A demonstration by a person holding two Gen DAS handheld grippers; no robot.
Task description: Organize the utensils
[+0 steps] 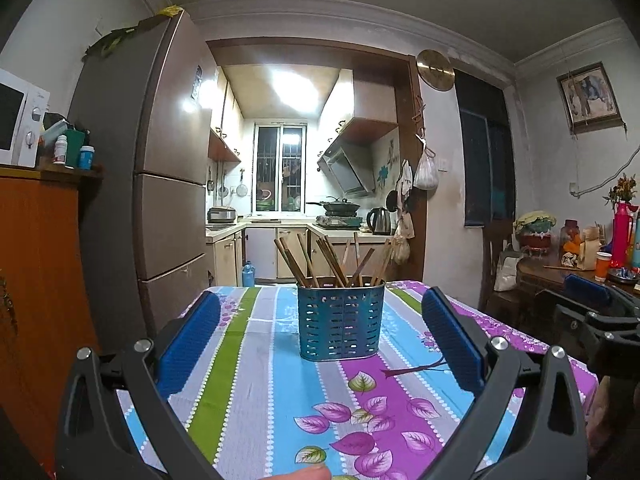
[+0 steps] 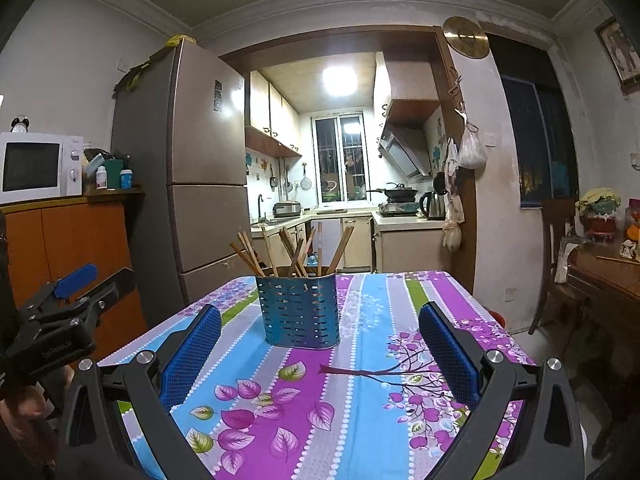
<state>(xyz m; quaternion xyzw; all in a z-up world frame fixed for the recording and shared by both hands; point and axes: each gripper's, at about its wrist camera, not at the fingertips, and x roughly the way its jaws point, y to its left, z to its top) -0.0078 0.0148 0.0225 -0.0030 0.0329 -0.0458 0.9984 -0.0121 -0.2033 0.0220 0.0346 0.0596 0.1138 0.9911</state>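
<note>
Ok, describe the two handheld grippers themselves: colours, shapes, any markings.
Both match. The left gripper has two black, curved plastic arms with silver rivets and triangular cut-outs, each ending in a long blue finger pad with a fine dotted texture. The right gripper is built the same. Seen from the right wrist camera, the left gripper's black body carries small pale lettering, too small to read. No cables or sleeves show.
</note>
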